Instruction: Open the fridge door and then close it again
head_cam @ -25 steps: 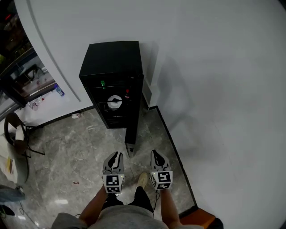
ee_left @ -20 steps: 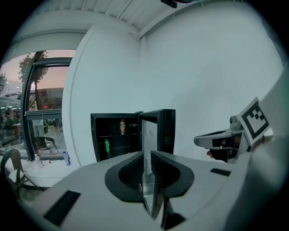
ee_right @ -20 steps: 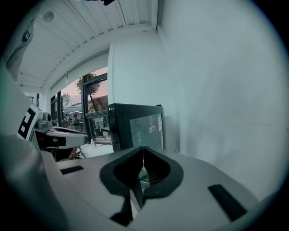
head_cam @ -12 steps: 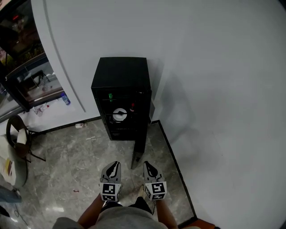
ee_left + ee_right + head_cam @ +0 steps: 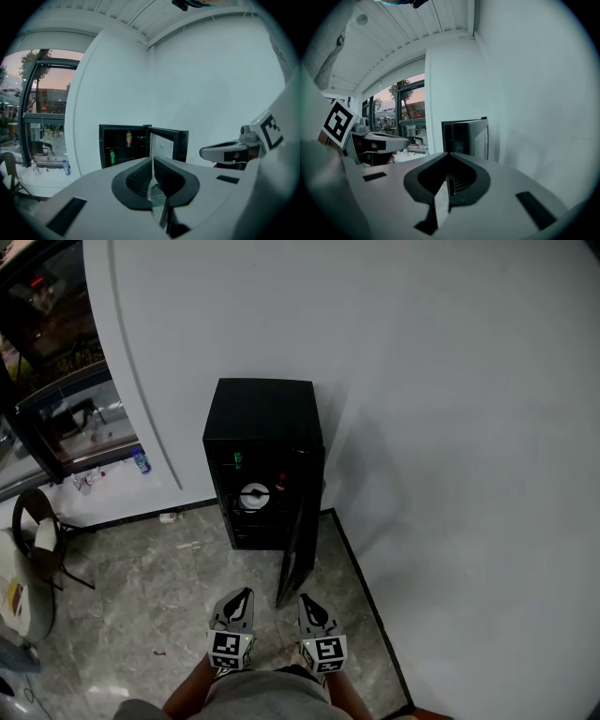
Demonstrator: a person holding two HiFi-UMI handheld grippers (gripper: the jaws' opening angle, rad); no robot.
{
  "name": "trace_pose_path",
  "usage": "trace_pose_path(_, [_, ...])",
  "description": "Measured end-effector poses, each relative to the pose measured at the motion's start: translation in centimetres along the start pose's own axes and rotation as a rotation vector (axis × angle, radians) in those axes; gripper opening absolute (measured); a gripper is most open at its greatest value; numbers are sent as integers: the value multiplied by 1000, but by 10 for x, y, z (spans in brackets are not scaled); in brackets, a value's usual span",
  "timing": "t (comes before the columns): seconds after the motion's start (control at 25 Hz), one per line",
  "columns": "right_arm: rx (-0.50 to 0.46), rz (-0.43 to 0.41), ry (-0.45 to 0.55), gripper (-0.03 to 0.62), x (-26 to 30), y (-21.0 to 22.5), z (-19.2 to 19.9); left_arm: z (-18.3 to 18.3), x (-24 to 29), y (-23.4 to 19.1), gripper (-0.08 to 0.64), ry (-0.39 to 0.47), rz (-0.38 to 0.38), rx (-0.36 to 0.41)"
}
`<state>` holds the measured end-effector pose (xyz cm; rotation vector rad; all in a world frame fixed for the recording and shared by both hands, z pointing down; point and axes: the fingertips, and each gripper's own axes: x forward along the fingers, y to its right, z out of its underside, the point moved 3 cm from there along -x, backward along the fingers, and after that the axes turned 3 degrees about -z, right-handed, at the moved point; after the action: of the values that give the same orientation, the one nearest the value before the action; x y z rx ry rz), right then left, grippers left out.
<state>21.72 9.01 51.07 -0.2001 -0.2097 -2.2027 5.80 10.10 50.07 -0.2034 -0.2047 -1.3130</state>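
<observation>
We see a white wall (image 5: 450,409) meeting a grey marble floor (image 5: 141,606) along a black skirting (image 5: 367,601). At left, a chair (image 5: 36,526) stands near a window (image 5: 56,343), with a bottle (image 5: 141,462) at the window's foot.
</observation>
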Motion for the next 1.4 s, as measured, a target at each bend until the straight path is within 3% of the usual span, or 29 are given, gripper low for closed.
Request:
trace_pose_path(0.64, [-17,-7,16,25,18,-22,-10,-14,-3,-32,14,24,-3,-23])
trace_pose_path(1.4, [-15,-12,19,25,18,-24,-9,-16,-6,-33,8,28,-17,-39])
